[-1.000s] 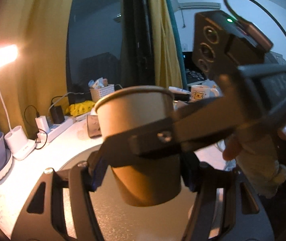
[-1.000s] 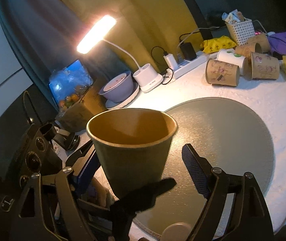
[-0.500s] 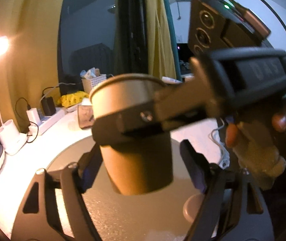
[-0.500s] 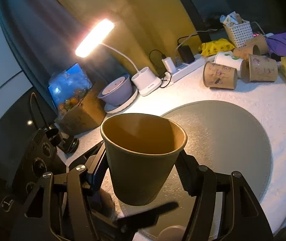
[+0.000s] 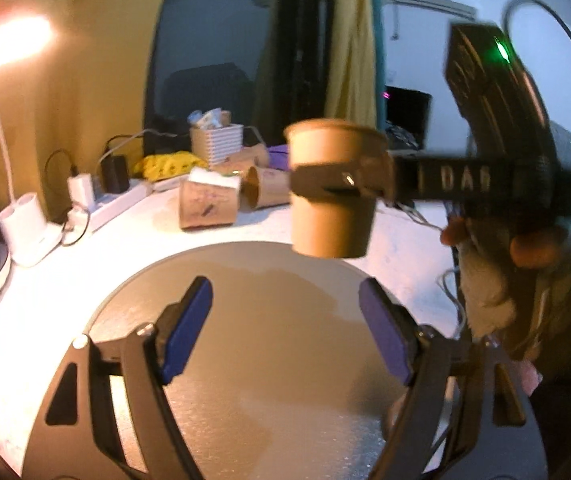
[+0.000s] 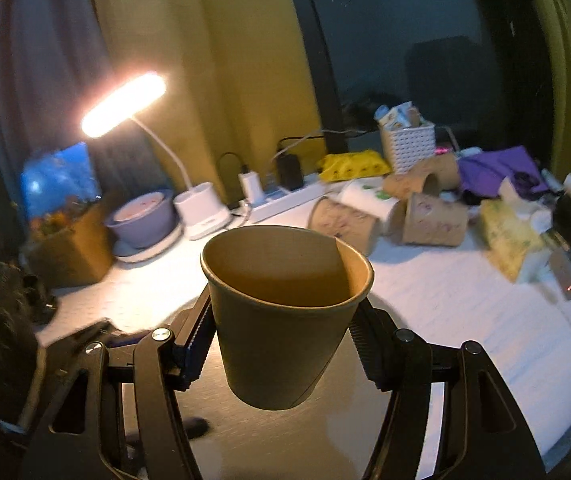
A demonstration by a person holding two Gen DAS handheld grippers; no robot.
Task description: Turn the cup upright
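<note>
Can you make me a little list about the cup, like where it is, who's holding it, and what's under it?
cup: brown paper cup, mouth up, in the air
held by: right gripper, fingers shut on its sides
left gripper: open, holding nothing
under the cup: round grey mat on the white table
behind: paper cups lying on their sides, desk lamp on

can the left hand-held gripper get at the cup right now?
Probably yes. The left hand-held gripper is open and empty, and the cup hangs upright above the mat ahead of it, but the right hand-held gripper is clamped across its middle.
</note>
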